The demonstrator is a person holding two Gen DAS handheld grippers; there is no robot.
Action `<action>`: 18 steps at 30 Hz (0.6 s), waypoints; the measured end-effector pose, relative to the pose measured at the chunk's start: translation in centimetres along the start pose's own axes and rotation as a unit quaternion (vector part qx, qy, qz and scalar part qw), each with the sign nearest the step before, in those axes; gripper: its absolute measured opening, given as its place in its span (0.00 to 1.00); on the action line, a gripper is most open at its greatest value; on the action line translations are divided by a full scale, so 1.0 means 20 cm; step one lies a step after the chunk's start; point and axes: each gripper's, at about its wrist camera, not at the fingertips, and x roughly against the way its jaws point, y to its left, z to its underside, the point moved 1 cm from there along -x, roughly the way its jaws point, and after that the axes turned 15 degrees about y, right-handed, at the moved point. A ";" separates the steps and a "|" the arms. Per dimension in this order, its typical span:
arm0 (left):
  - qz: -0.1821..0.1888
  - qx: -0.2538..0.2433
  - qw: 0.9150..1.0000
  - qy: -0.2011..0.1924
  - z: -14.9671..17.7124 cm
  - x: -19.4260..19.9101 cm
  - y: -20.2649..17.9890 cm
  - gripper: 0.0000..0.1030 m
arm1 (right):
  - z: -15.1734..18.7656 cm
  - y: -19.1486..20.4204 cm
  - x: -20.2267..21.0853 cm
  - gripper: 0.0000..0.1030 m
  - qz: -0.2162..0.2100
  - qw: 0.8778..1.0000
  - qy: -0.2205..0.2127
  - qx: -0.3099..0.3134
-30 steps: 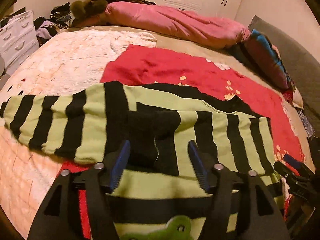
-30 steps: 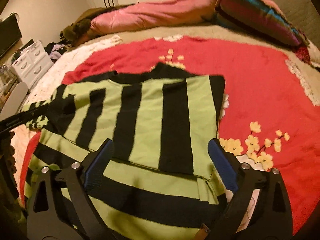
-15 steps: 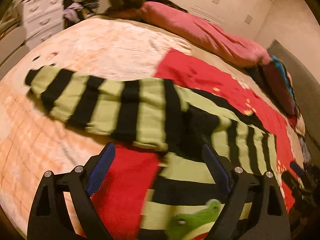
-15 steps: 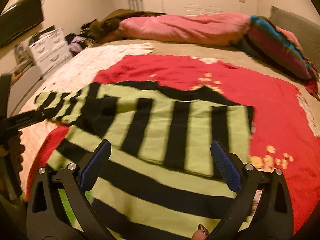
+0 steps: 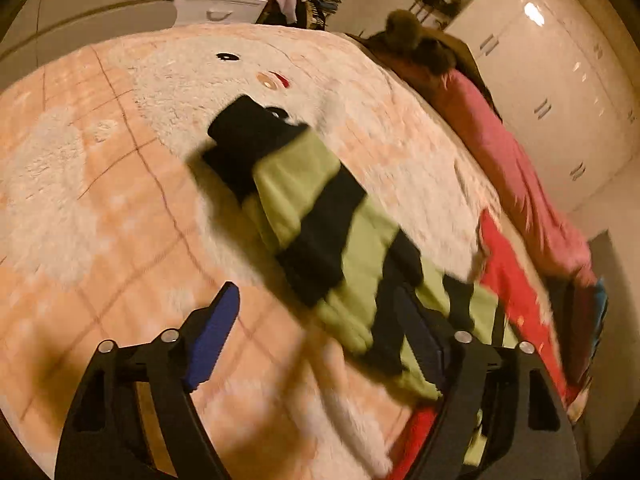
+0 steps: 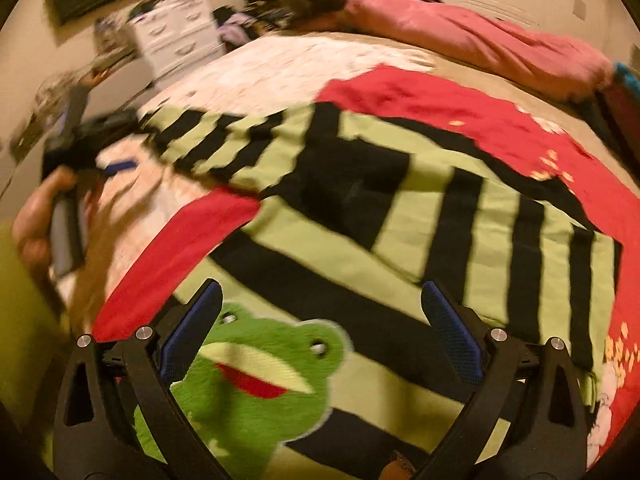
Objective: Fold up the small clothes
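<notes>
Both tongs [image 5: 320,328] [image 6: 324,312] agape (nothing held)

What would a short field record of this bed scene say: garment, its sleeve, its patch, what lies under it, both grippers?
garment: green-and-black striped sweater, spread flat
sleeve: stretched out over the white fluffy blanket
patch: green frog face on the front
underlay: red blanket
left gripper: open, nothing held, near the sleeve
right gripper: open, above the frog
</notes>
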 end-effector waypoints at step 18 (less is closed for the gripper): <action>0.101 0.043 0.993 -0.054 -0.20 -0.01 -0.07 0.06 | 0.09 -0.08 -0.06 0.91 0.003 0.999 0.026 -0.030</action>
